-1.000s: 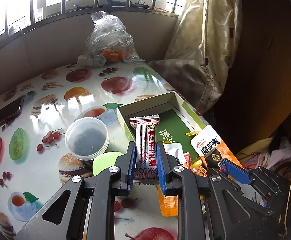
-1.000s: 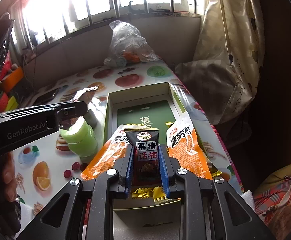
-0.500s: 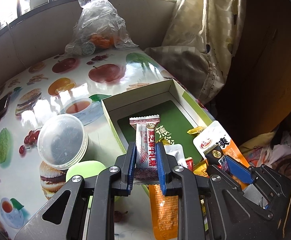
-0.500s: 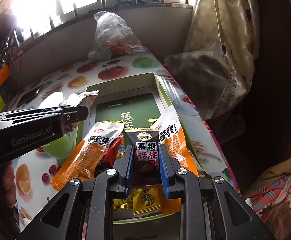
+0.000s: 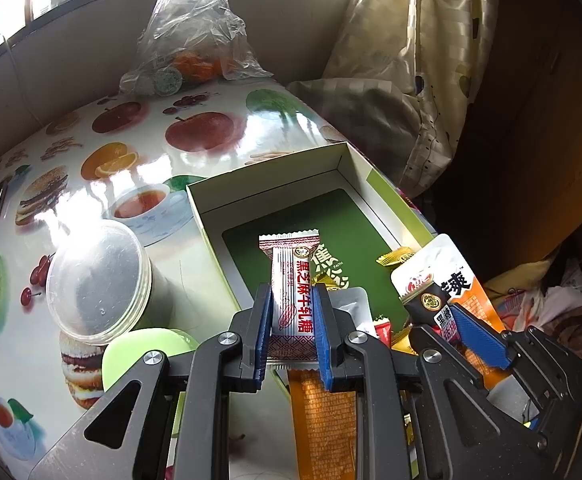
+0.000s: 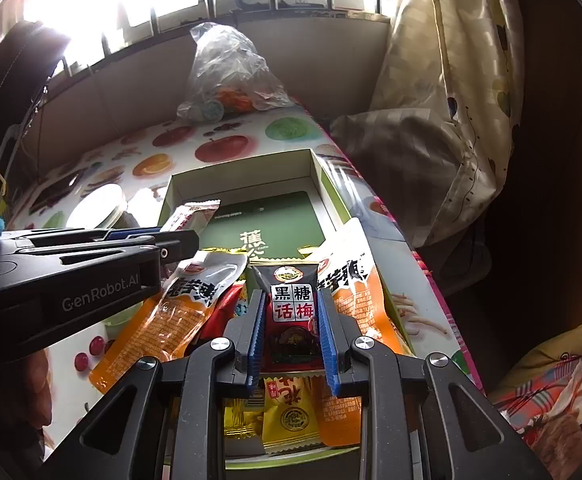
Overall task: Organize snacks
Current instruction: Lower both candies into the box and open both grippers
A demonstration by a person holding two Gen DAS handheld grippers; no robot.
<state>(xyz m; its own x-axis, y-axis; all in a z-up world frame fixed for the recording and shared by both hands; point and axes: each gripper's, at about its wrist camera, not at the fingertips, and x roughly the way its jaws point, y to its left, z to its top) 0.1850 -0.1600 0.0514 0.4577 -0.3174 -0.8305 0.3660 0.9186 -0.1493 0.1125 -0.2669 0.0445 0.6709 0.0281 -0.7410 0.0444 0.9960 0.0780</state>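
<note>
My left gripper [image 5: 291, 300] is shut on a white nougat bar [image 5: 291, 280] with red lettering, held upright above the near left part of an open cardboard box [image 5: 267, 168] with a green floor. My right gripper [image 6: 291, 304] is shut on a dark red plum candy packet [image 6: 293, 308] over the box's [image 6: 243, 164] near end. Orange snack pouches [image 6: 179, 308] and yellow sweets [image 6: 291, 416] lie under both grippers. In the right wrist view the left gripper [image 6: 183, 240] comes in from the left with the nougat bar [image 6: 191, 216]. The right gripper [image 5: 443, 312] shows at the lower right of the left wrist view.
A round tub with a clear lid [image 5: 95, 276] and a light green lid [image 5: 143, 352] stand left of the box on the fruit-print tablecloth [image 5: 91, 152]. A plastic bag of fruit [image 5: 191, 40] sits at the far wall. A curtain [image 5: 411, 60] hangs past the table's right edge.
Both grippers have come down and forward toward the box, each still gripping its snack. The box and the pouches now look larger and nearer in both views.
</note>
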